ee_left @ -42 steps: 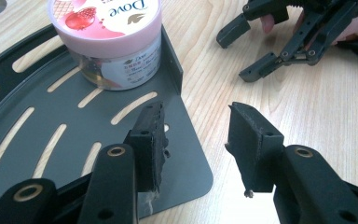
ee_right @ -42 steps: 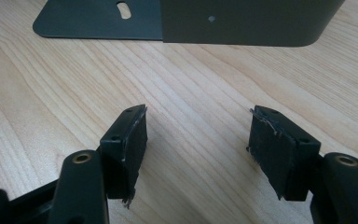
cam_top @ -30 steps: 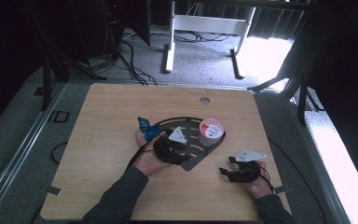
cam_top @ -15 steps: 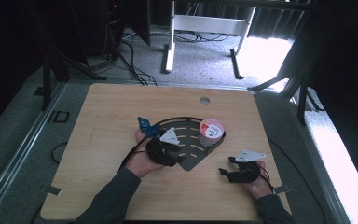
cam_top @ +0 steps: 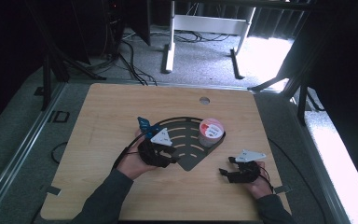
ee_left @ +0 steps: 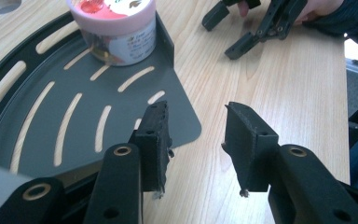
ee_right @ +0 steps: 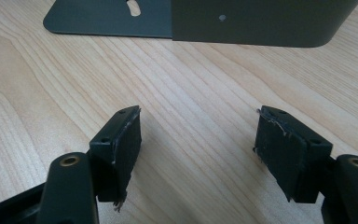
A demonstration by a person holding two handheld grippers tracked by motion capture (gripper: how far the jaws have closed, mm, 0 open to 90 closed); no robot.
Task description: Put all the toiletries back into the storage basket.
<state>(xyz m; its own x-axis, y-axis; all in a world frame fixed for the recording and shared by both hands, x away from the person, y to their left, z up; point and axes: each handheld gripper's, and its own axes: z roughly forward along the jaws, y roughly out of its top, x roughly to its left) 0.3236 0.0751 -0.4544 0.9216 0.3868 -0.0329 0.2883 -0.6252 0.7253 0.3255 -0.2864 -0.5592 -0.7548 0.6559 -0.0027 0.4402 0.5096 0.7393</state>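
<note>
Your left gripper point(ee_left: 196, 140) hovered at the near tip of the dark slotted fan-shaped tray point(cam_top: 186, 140). Its jaws stood partly apart and had just been closing, with nothing between them but bare wooden surface point(cam_top: 112, 116) and the tray's edge beneath one jaw. The pink-lidded tub point(cam_top: 210, 132) sat in the tray's far right corner against its raised wall. Your right gripper point(ee_right: 196, 154) rested low over the surface, well to the right of the tray, jaws wide apart and empty.
</note>
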